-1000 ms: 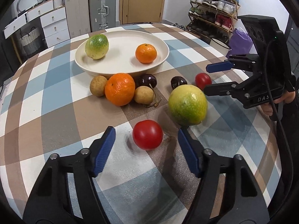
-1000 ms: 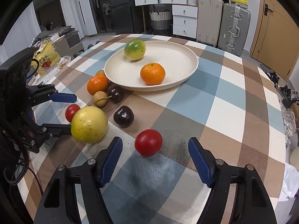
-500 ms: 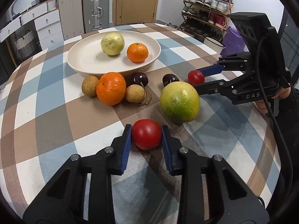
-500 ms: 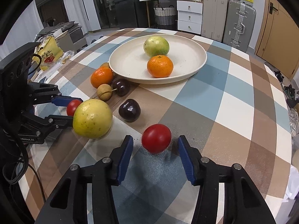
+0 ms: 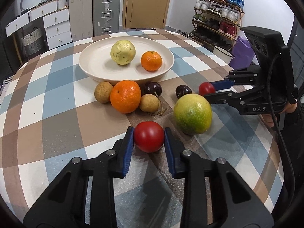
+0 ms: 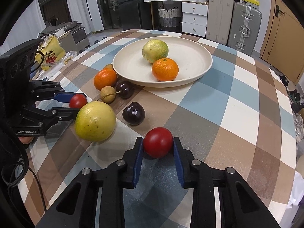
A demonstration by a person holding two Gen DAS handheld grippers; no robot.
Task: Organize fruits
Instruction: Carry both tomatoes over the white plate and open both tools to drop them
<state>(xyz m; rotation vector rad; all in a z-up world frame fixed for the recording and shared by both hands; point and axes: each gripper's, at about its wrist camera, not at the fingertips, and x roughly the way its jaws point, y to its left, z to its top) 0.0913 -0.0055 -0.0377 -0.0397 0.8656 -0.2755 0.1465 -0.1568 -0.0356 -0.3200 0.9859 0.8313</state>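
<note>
Checked tablecloth [image 5: 57,98], far rim cut off; left gripper [image 5: 149,135] and right gripper [image 6: 158,142] each clamped on a red tomato [image 5: 149,136], second tomato [image 6: 158,142].

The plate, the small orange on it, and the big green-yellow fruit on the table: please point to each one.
plate [image 5: 95,64], left wrist view, bare inner floor at its left side.
small orange [image 5: 151,60], left wrist view, middle of its peel.
big green-yellow fruit [image 6: 95,121], right wrist view, middle of its yellow side.

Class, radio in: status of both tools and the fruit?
Left tool shut on tomato. Right tool shut on second tomato. Plate path unobstructed.
</note>
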